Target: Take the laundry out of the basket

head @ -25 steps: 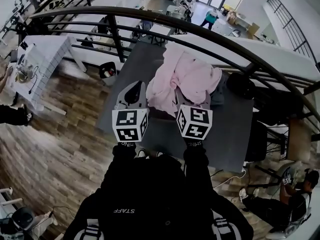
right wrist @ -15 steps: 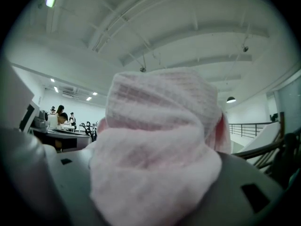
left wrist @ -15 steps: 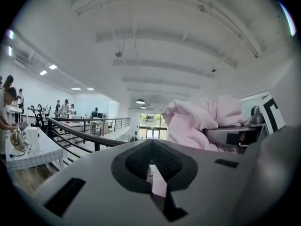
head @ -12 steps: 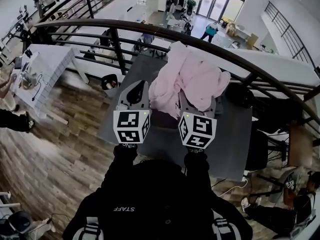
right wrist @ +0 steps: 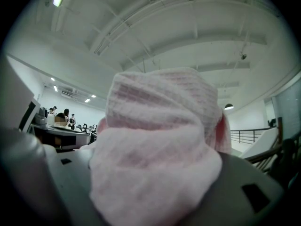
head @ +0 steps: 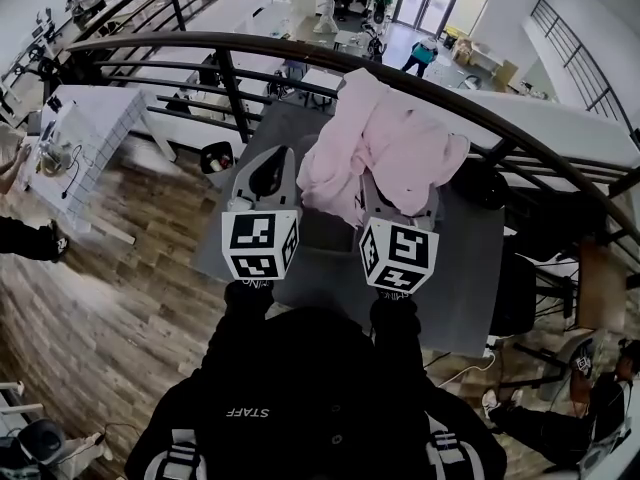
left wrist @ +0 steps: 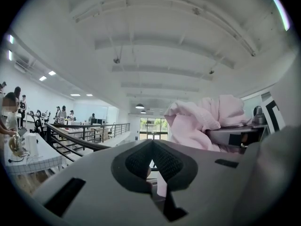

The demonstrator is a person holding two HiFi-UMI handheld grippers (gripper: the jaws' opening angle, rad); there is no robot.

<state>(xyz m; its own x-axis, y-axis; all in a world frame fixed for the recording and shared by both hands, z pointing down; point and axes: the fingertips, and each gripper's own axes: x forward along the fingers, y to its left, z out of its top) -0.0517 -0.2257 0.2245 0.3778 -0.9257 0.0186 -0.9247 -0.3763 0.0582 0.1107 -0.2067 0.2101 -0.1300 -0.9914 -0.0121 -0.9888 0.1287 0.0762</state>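
Nearest the camera, the marker cubes on the left tool [head: 270, 160] and the right tool [head: 392, 196] sat a little higher in the head view than a second before. Both tools had been raised together and were pointing out level over the grey worktop [head: 330, 268].

The left tool's jaws were closed tip to tip, with nothing that I could see pinched between them. It was riding up just beside the load rather than carrying it. The right tool's jaws stood partly apart, clamped on a thick bunch of the pink waffle-knit cloth [head: 385, 143]. In the right gripper view the cloth filled the space between the jaws and bulged above them.

With that lift the cloth had come up too. Its top now reached across the dark handrail [head: 250, 40] behind the worktop, where earlier it had sat below the rail, and its hanging folds drooped between the two tools.

A dark shape [head: 482, 178] lay at the far right of the worktop, but I could not tell whether it was the basket.

I judged that this piece of laundry was already out and held in the air. The step left was to set it down on the worktop.
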